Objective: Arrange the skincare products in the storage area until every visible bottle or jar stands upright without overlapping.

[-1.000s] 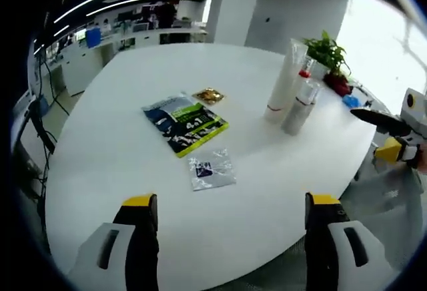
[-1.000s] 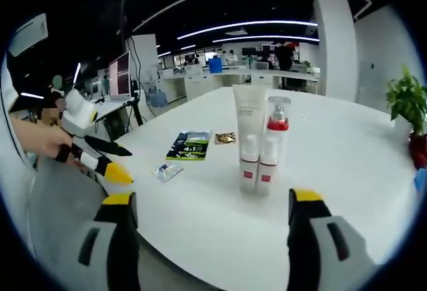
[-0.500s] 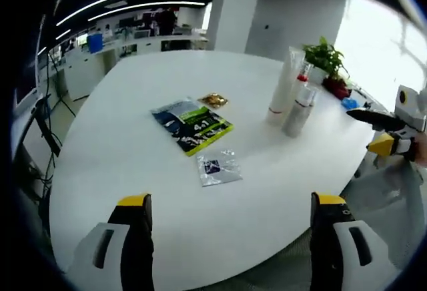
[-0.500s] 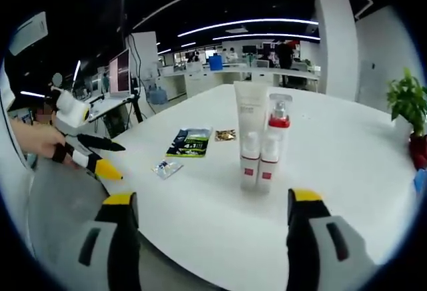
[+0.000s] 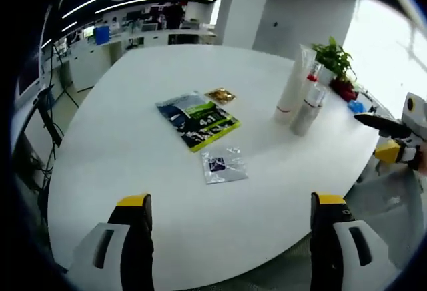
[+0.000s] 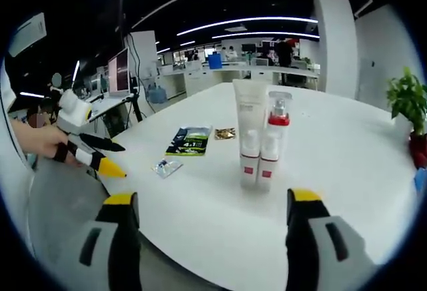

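My tube [image 6: 249, 133] and pump bottle [image 6: 273, 139] stand upright at twelve o'clock, both grippers [image 6: 210, 217] spread empty; sachets [image 5: 224, 165] remain flat.

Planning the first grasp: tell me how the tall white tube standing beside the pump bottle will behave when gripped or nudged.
The white tube stands tall on a narrow base, so a sideways nudge would probably tip it. It stands close against the pump bottle, so it may knock that over too. Its smooth, soft-looking body may dent or slip under a hard squeeze; a low grip seems safer.
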The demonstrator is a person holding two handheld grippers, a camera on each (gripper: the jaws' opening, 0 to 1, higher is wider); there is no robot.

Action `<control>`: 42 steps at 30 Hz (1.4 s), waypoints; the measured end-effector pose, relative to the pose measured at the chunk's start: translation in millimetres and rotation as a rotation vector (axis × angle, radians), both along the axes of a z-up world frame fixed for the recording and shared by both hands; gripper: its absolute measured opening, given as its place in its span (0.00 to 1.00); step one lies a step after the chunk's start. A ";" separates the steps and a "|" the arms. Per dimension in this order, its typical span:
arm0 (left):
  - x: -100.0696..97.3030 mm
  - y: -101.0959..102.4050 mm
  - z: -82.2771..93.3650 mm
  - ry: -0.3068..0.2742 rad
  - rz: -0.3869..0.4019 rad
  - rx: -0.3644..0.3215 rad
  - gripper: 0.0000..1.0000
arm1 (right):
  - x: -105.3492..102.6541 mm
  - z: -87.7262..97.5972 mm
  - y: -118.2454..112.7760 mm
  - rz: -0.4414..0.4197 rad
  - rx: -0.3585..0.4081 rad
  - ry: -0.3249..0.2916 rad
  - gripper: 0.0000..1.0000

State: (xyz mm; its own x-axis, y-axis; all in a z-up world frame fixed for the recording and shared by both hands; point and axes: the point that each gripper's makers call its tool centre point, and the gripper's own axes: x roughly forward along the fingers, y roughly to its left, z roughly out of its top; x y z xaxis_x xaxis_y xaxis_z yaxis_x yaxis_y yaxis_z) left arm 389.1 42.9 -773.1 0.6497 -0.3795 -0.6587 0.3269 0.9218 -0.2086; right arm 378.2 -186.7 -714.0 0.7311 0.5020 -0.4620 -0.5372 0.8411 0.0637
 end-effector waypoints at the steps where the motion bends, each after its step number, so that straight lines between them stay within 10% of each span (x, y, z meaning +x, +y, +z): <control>1: 1.5 -0.1 -0.5 0.006 0.009 0.004 0.97 | 0.0 0.0 0.0 -0.001 0.001 0.001 0.91; 42: 126.9 -31.9 -40.2 0.194 0.264 0.030 0.97 | 4.3 -1.3 -8.3 -0.058 0.028 0.022 0.90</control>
State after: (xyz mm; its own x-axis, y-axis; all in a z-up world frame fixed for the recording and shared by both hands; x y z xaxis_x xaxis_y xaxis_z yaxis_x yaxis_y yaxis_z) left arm 516.0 11.0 -813.3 0.5848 -0.1925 -0.7880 0.0323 0.9762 -0.2146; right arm 382.5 -195.0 -715.3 0.7493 0.4720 -0.4645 -0.4858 0.8685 0.0989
